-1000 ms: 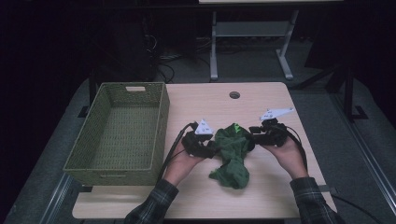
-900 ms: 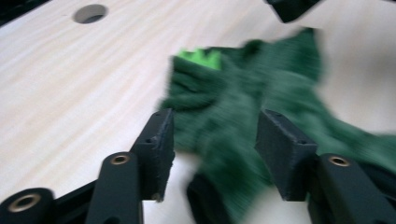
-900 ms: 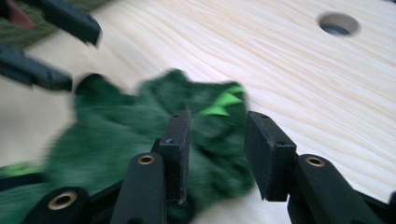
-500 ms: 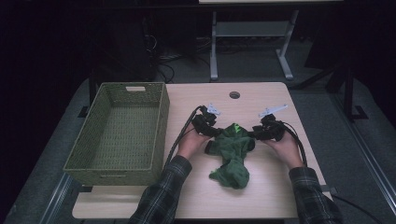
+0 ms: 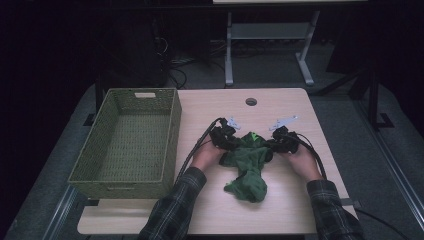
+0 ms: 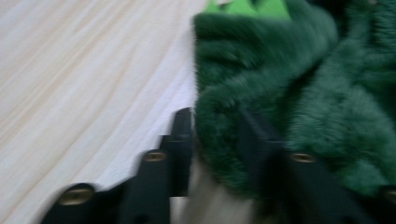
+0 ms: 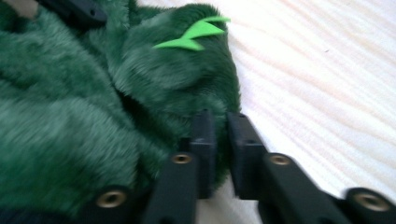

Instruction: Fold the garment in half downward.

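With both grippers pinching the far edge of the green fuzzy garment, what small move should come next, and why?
Probably a short joint lift. The left gripper has just been closing with the green fuzzy garment between its jaws, and the right gripper is pinched on the opposite edge, so raising both would likely let it hang free of the table near the basket.

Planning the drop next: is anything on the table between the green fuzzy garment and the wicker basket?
Nothing visible. Bare table lies between the green fuzzy garment and the wicker basket, apart from the left tongs, their cable and hand.

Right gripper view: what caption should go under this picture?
Right gripper pinching the edge of a fuzzy green garment on the wooden table.
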Tool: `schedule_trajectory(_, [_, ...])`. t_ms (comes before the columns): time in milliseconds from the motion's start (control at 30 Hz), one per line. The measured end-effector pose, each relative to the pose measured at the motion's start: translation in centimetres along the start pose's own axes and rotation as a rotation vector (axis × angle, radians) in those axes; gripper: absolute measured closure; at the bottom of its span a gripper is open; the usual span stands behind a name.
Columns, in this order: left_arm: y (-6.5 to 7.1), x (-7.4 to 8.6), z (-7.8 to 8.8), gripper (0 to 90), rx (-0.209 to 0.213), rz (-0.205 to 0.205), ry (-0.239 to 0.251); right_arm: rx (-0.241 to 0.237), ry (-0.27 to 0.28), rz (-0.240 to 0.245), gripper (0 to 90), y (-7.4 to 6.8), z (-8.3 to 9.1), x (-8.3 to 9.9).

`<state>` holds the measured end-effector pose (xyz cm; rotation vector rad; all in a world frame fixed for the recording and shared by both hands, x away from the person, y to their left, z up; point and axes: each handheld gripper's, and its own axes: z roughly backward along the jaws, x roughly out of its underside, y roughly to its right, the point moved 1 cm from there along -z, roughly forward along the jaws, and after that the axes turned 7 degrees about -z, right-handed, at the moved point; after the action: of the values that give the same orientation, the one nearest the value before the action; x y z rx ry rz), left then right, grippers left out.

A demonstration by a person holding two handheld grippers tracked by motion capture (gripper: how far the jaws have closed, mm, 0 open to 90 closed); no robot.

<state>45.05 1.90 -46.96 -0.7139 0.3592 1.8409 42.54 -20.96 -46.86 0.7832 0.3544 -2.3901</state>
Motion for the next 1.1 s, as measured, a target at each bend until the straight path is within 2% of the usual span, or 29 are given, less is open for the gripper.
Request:
schedule_trajectory(67, [0.1,-0.2,0.0,80.4,0.007,-0.010,-0.010,-0.001,0.010,-0.014,85.4,0.1,-0.1,-0.1])
schedule_trajectory(133, [0.2,-0.2,0.1,85.3,0.001,-0.003,-0.014,-0.022,0.029,-0.045,86.0,0.2,0.0,-0.2])
schedule_trajectory(167, [0.1,-0.2,0.2,85.8,-0.005,0.005,-0.012,-0.030,0.031,-0.057,86.1,0.3,0.1,-0.3])
schedule_trajectory(233, [-0.1,-0.3,0.7,86.2,-0.013,0.025,0.012,-0.056,0.065,-0.092,86.2,0.5,0.7,-0.5])
schedule_trajectory(300, [-0.3,-0.6,1.6,86.4,-0.028,0.036,0.044,-0.062,0.097,-0.110,87.0,0.6,1.4,-0.8])
schedule_trajectory(400, [-0.6,-1.4,2.9,86.4,-0.051,0.037,0.092,-0.082,0.151,-0.135,87.9,0.7,2.2,-1.5])
schedule_trajectory(467, [-0.9,-2.1,3.8,86.3,-0.068,0.035,0.116,-0.075,0.156,-0.136,88.1,0.8,2.6,-2.1])
schedule_trajectory(533, [-1.2,-2.7,4.6,86.2,-0.091,0.034,0.144,-0.084,0.199,-0.146,88.2,0.9,3.1,-2.8])
schedule_trajectory(567, [-1.2,-3.0,5.0,86.2,-0.100,0.037,0.157,-0.096,0.203,-0.156,88.3,1.1,3.3,-3.2])
schedule_trajectory(633, [-1.2,-3.4,5.7,86.0,-0.112,0.032,0.182,-0.089,0.231,-0.145,88.2,1.0,3.9,-3.9])
schedule_trajectory(733, [-0.3,-3.1,7.0,85.9,-0.119,0.019,0.219,-0.112,0.274,-0.127,88.2,0.3,5.1,-4.0])
schedule_trajectory(800, [0.8,-2.4,7.8,85.9,-0.114,0.007,0.243,-0.118,0.278,-0.083,88.2,-0.5,5.9,-3.5])
schedule_trajectory(900, [2.7,-1.2,8.6,85.9,-0.107,-0.002,0.274,-0.141,0.296,-0.038,88.2,-2.0,7.1,-2.1])
schedule_trajectory(1100, [6.2,0.3,9.8,85.9,-0.090,-0.065,0.295,-0.182,0.328,0.026,88.1,-4.8,8.7,0.5])
